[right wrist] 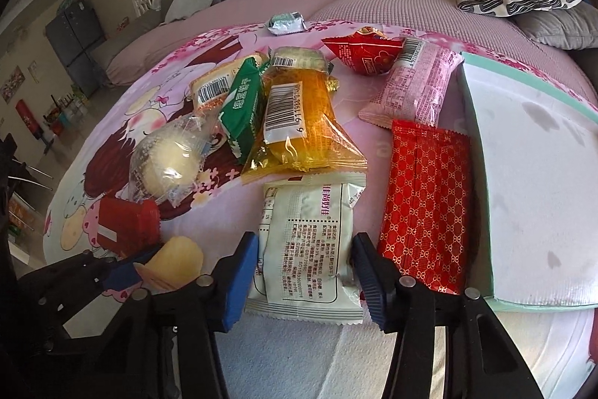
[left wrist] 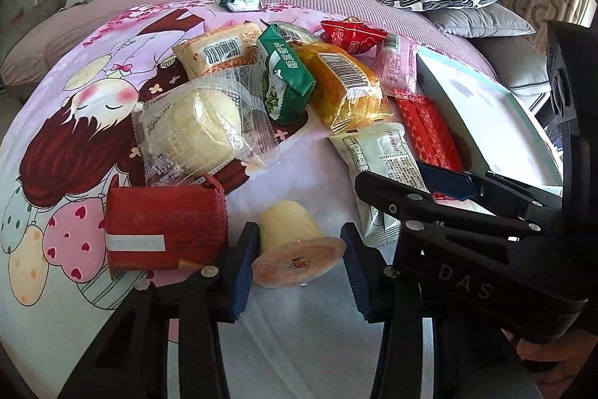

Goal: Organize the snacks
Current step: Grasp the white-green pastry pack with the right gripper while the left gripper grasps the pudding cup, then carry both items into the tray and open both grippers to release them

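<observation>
Snacks lie scattered on a pink cartoon blanket. A pale jelly cup lies on its side between the blue pads of my left gripper, and both pads touch its lid rim. The same cup and the left gripper show at the lower left of the right wrist view. My right gripper is shut on a white printed packet, its pads pressing the packet's long sides. The left wrist view shows that right gripper over the white packet.
A red wrapped block sits left of the cup. A clear-wrapped round cake, green packet and orange packet lie beyond. A red patterned packet and pink packet lie beside a teal-rimmed white box. Cushions and a grey sofa stand behind.
</observation>
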